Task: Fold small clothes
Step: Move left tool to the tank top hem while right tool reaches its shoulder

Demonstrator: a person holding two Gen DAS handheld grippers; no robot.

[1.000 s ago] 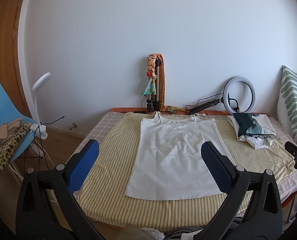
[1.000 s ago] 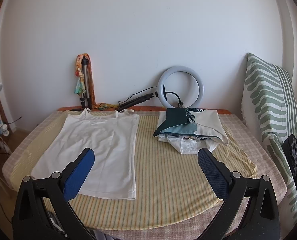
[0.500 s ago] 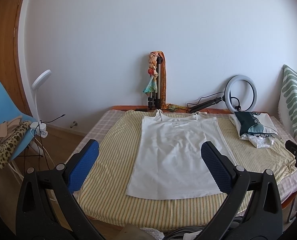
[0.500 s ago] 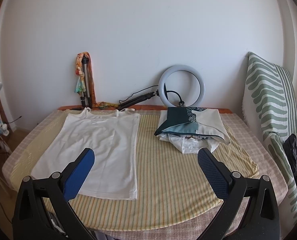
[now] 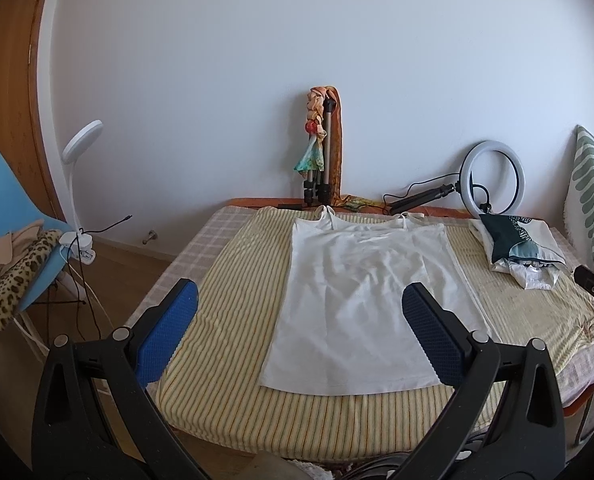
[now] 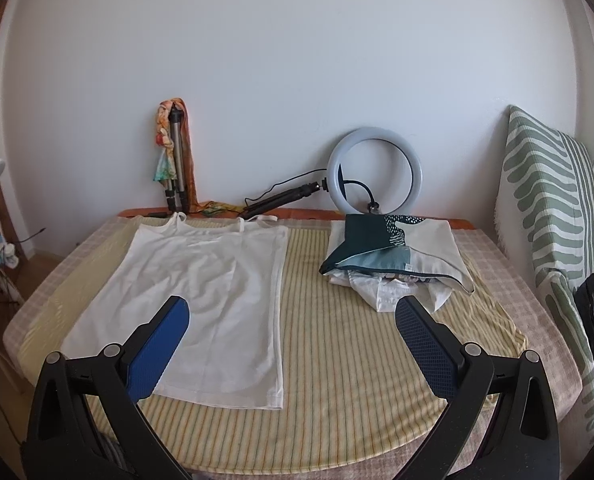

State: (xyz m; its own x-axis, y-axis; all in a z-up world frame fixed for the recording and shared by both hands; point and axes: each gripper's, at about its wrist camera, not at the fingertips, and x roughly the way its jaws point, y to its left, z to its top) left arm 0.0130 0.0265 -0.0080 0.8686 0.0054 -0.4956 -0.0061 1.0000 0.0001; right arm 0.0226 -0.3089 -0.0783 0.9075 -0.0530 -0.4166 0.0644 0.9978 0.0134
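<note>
Both the left gripper [image 5: 297,328] and right gripper [image 6: 291,340] hover spread and empty near the white camisole [image 5: 367,296] (thin fabric), so a shallow pinch at its hem risks snagging the striped cloth [image 6: 357,360] underneath.

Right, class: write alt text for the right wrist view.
A white camisole lies flat on a striped yellow cloth, with a folded pile of clothes to its right. The open right tongs hover in the foreground, holding nothing.
</note>
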